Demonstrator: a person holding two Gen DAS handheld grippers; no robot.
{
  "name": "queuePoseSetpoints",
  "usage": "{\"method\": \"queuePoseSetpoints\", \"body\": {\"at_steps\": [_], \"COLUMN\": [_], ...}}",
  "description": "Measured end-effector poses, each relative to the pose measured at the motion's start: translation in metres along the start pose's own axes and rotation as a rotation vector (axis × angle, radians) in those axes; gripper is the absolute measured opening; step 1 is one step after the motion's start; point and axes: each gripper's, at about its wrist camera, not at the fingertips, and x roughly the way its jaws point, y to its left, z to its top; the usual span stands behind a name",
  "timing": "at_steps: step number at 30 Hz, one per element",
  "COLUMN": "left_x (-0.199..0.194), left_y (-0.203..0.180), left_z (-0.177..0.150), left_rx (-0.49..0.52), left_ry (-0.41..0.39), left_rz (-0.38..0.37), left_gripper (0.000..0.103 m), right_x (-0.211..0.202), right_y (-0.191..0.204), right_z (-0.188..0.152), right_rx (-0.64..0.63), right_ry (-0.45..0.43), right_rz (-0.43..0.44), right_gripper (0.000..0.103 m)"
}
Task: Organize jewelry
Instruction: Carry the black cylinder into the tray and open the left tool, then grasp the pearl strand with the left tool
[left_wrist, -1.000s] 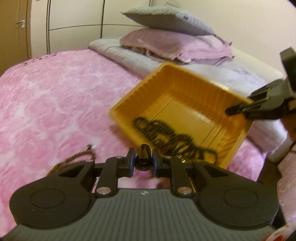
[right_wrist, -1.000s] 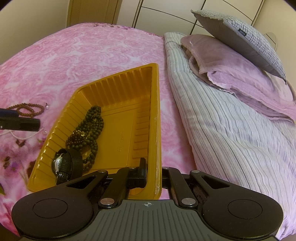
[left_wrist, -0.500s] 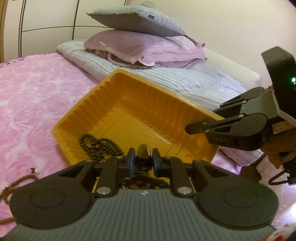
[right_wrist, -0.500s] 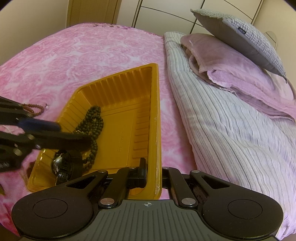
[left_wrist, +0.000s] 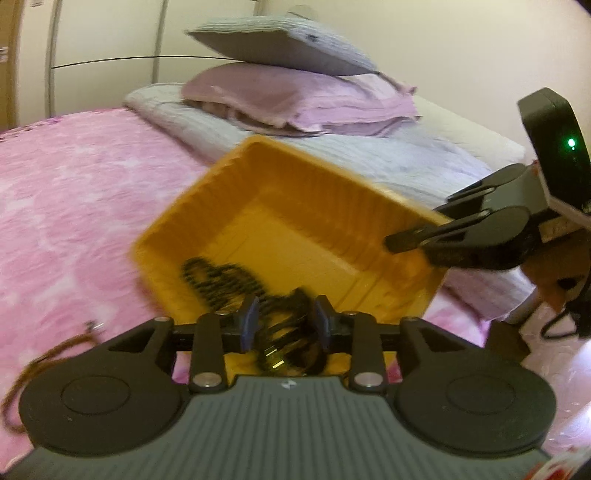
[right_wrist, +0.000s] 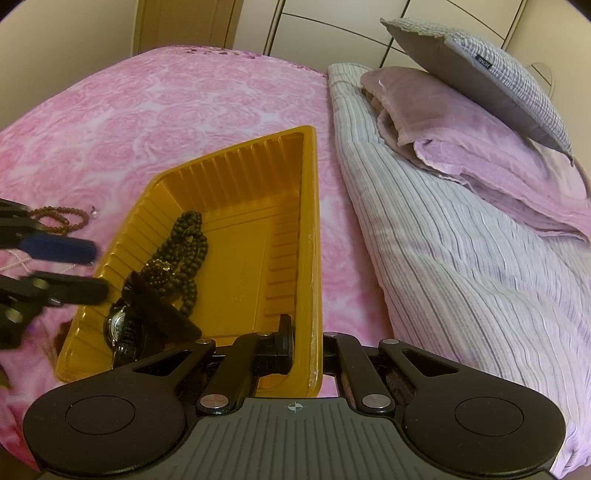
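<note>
1. Your left gripper (left_wrist: 284, 325) hangs over the near corner of the yellow tray (right_wrist: 310, 229), and its jaws are opening. The wristwatch (right_wrist: 123, 330) lies directly beneath and between the blue pads (left_wrist: 250, 323), no longer pinched as far as the blurred view shows, so judge it released into the tray.
2. Your right gripper (right_wrist: 304, 345) is clamped tight on the tray's near rim, one finger inside the wall and one outside, steadying it.
3. Just beyond the watch from your left jaws lies the dark bead necklace (right_wrist: 183, 258), its long axis running away from you along the tray's left wall.
4. The relation that matters next: the brown bead bracelet (right_wrist: 59, 218) sits outside the tray, on the pink bedspread (right_wrist: 166, 110), to the left of your left gripper and far from the right. Your left hand is the nearer and the free one.
5. The right wrist view shows the bracelet sharply, with a pale strand near it at the left edge; the left wrist view catches only a blurred brown loop (left_wrist: 44, 358) at its lower left.
6. Farthest off, pillows (right_wrist: 476, 70) are stacked on a striped quilt.
</note>
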Motion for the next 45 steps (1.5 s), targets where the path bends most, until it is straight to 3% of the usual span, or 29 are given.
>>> {"method": "queuePoseSetpoints", "body": {"at_steps": [5,10,21,28,45], "left_x": [-0.031,-0.053,-0.059,-0.054,-0.050], "left_y": [0.029,0.056,0.075,0.086,0.101], "left_z": [-0.022,-0.048,-0.083,-0.094,-0.097], "left_rx": [-0.041,-0.054,0.020,0.061,0.038], "left_ry": [0.001,0.057,0.137,0.171,0.217], "left_rz": [0.117,0.232,0.364,0.384,0.313], "left_gripper": [0.039,0.040,0.046,0.043,0.042], "right_x": [0.000,0.000,0.000,0.000,0.001], "right_y": [0.000,0.000,0.000,0.000,0.000], "right_z": [0.000,0.000,-0.001,-0.001,-0.001], "right_rx": [0.000,-0.001,-0.003,-0.003,-0.003], "right_ry": [0.000,0.000,0.002,0.002,0.002], "right_rz": [-0.001,-0.002,-0.005,-0.005,-0.005], "right_gripper": [0.004,0.004,0.004,0.004,0.004]}}
